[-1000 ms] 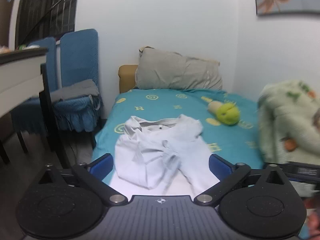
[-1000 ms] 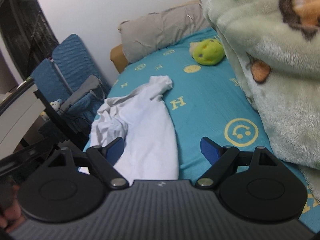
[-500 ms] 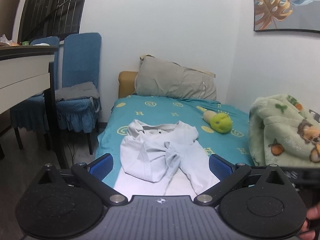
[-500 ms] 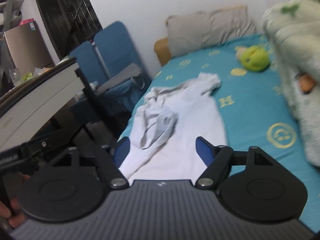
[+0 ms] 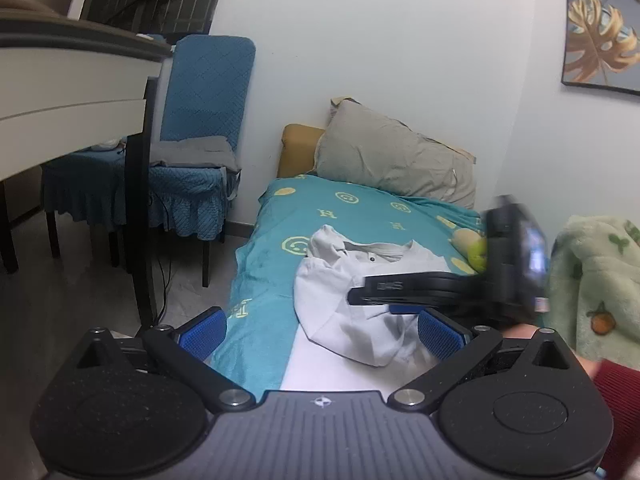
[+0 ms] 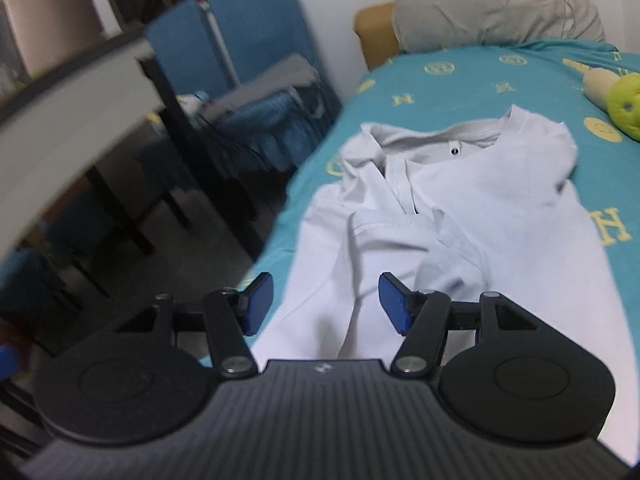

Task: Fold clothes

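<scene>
A crumpled white shirt (image 6: 472, 208) lies on the teal bed (image 6: 460, 88). The left gripper (image 5: 320, 330) hangs spread and empty — the right gripper (image 6: 326, 304) is closing above the shirt's edge, gripping nothing.

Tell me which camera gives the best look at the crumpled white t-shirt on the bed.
The right wrist view. The crumpled white t-shirt fills its centre, with collar, button and folded sleeve unobstructed. In the left wrist view the shirt looks smaller, and the right gripper, jaws closing on nothing, crosses in front of it.
</scene>
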A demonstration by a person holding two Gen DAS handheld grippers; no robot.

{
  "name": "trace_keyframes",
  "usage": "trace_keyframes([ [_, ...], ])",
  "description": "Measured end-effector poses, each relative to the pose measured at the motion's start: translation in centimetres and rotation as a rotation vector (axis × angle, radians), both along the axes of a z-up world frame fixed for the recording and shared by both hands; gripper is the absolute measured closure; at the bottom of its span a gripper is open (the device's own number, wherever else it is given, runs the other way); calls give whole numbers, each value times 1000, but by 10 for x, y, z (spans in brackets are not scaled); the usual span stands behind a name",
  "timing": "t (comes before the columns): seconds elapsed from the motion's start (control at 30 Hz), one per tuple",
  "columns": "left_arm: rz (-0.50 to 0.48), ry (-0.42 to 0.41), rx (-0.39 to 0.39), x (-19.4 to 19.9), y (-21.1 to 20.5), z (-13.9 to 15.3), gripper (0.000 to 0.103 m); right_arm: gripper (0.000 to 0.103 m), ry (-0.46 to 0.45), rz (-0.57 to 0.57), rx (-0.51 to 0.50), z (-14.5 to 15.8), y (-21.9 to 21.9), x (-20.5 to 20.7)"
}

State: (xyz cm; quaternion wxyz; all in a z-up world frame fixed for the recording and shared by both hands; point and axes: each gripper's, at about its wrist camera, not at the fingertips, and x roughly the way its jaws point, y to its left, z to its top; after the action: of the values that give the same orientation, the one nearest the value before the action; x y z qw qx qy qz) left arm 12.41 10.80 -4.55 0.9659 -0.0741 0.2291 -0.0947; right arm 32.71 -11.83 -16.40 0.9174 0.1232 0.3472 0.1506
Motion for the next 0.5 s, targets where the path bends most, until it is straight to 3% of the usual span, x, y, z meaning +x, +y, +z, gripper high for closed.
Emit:
trace_keyframes([
  [0.07,4,1,-12,4,5,-3,0,52,28,4,-10,-11,8,19],
  [0.13,7,10,-15,8,7,-5,0,68,63,-1,-42,-20,13,33],
  [0.17,8,14,-16,10,7,-7,0,88,83,-6,-58,-25,15,39],
  [0.2,10,19,-16,11,8,-8,0,95,89,-14,-67,-27,15,43],
  [0.37,21,28,-33,9,10,-9,0,100,-71,-98,11,0,-6,42],
  [0.5,29,26,-84,3,12,-5,0,100,-177,-253,67,31,-42,58],
])
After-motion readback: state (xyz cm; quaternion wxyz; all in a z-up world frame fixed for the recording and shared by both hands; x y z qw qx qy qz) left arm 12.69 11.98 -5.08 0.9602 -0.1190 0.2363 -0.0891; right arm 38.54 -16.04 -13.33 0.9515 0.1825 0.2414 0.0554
